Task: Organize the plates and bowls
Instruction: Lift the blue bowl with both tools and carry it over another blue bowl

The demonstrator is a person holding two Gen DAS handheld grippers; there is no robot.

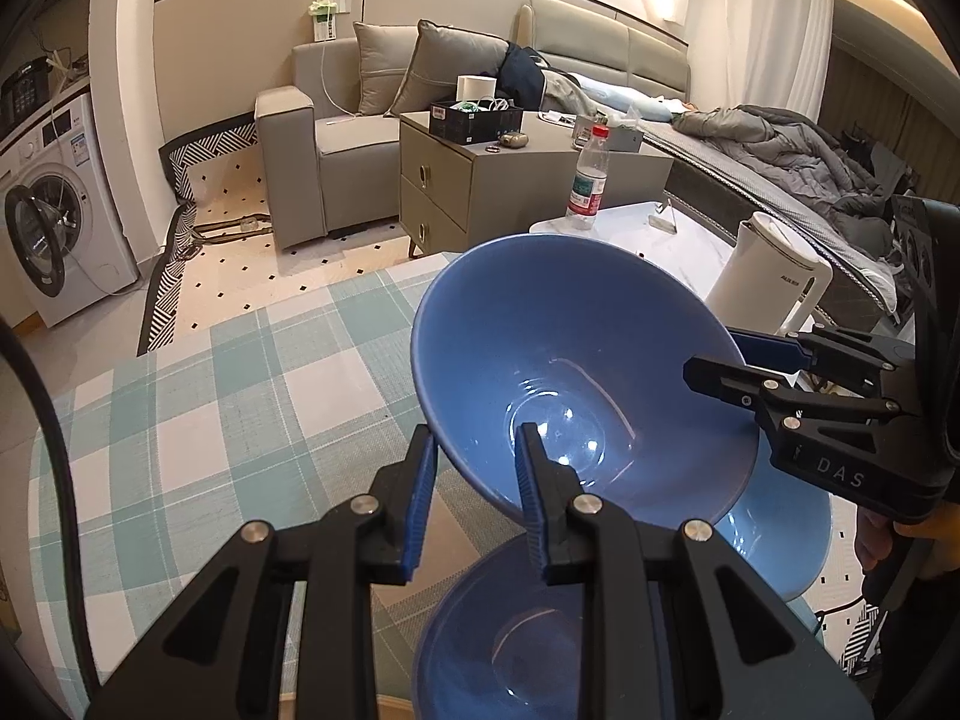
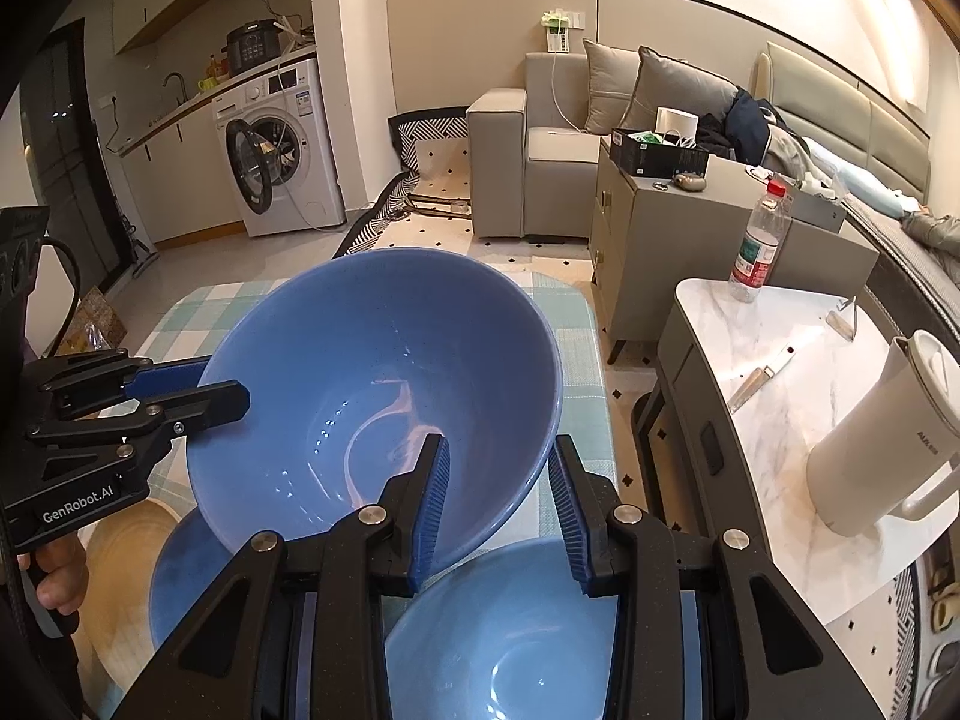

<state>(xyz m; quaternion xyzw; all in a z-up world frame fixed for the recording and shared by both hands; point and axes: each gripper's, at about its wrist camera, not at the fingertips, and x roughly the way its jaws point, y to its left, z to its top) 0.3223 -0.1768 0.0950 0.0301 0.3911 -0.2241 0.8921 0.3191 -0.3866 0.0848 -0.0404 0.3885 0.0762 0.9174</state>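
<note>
A large blue bowl [image 1: 540,348] hangs tilted above the checked tablecloth, held at two sides of its rim. My left gripper [image 1: 475,438] is shut on the near rim, one pad inside the bowl and one outside. My right gripper [image 1: 714,354] is shut on the right rim. In the right wrist view the same bowl [image 2: 372,360] fills the middle, with my right gripper [image 2: 501,444] clamped on its near rim and my left gripper [image 2: 222,384] on its left rim. Beneath it sit two more blue bowls [image 2: 540,630] [image 2: 174,588].
The table carries a green-and-white checked cloth [image 1: 240,390]. A wooden plate [image 2: 114,564] lies at its left. To the right, a marble side table [image 2: 780,372] holds a white kettle [image 2: 888,438] and a plastic bottle [image 2: 759,246]. A grey cabinet [image 1: 480,186] and sofa stand beyond.
</note>
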